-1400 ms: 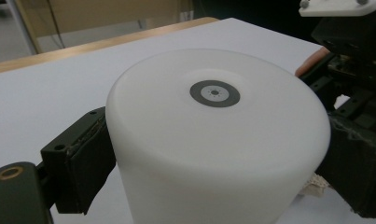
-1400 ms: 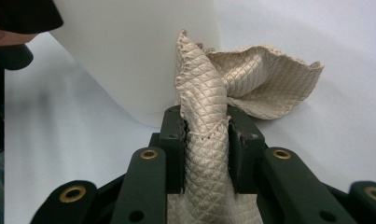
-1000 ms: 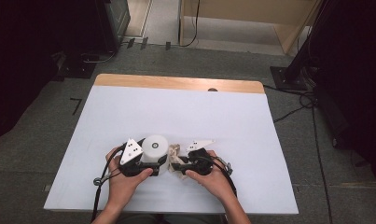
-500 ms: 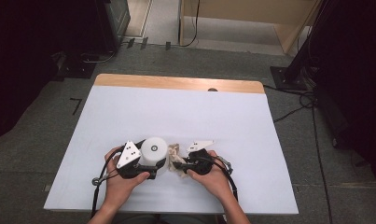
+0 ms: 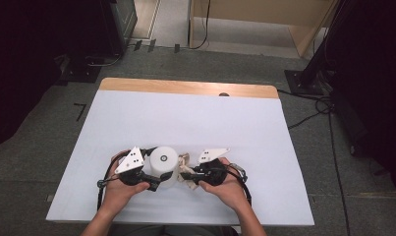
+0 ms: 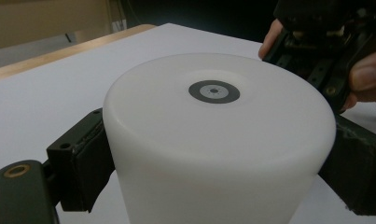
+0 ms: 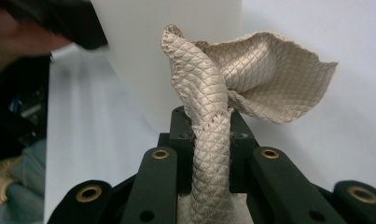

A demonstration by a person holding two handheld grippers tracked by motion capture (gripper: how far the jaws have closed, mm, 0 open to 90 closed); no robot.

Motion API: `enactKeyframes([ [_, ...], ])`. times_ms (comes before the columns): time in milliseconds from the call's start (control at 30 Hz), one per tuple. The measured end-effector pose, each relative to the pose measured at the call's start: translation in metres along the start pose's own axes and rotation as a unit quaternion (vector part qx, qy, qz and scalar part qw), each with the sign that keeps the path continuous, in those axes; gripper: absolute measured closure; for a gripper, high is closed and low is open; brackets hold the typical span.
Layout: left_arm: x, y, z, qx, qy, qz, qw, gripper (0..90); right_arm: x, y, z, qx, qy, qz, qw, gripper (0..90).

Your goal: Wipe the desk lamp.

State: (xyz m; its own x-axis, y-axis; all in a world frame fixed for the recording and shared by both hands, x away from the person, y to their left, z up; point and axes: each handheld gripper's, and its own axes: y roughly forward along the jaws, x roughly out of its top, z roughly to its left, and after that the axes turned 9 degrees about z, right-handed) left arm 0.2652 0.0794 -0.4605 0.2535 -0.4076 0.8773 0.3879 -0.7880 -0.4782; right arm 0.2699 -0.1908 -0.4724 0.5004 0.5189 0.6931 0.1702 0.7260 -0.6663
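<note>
The white-topped rectangular bench (image 5: 185, 123), with a bare wooden strip along its far edge, carries the work near its front edge. In the high view the white matt plastic cylinder (image 5: 164, 164) stands upright there, between the two hands. That view gives the layout but hides how the jaws meet the objects.

The left gripper view supplies this: the left tool (image 6: 213, 163) clamps the cylinder wall, one black pad pressed on each side, and a small grey-and-black ring mark sits at the centre of the flat top. The right hand appears beyond the cylinder at the upper right of that view.

The right gripper view shows the beige quilted fabric cloth (image 7: 232, 88), bunched into a rope-like fold. The right tool (image 7: 211, 154) is clenched on this fold; its jaws have just been closing, with the cloth between them. The free end of the cloth flares upward just beside the cylinder wall.

In the high view the cloth (image 5: 185, 164) is largely covered by the right tool (image 5: 190, 176) and the grey three-cornered plate. Grey floor, black cables and dark equipment stands surround the bench.
</note>
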Motion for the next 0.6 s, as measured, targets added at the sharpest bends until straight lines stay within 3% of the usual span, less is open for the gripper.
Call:
enactKeyframes([
  [133,0.000,0.000,-0.002,0.000,0.012,0.006,0.9999,8.2,0.008,-0.016,0.007,-0.007,-0.014,-0.035,0.9992,77.6],
  [367,-0.002,-0.001,-0.001,-0.006,0.013,0.007,0.9999,8.2,0.021,-0.037,0.023,-0.017,-0.046,-0.084,0.9952,77.6],
  [467,-0.002,-0.001,0.000,-0.007,0.012,0.008,0.9999,8.2,0.022,-0.035,0.024,-0.011,-0.052,-0.081,0.9953,77.6],
  [600,-0.002,0.000,0.000,-0.008,0.011,0.006,0.9999,8.2,0.013,-0.019,0.016,-0.002,-0.038,-0.041,0.9984,77.6],
])
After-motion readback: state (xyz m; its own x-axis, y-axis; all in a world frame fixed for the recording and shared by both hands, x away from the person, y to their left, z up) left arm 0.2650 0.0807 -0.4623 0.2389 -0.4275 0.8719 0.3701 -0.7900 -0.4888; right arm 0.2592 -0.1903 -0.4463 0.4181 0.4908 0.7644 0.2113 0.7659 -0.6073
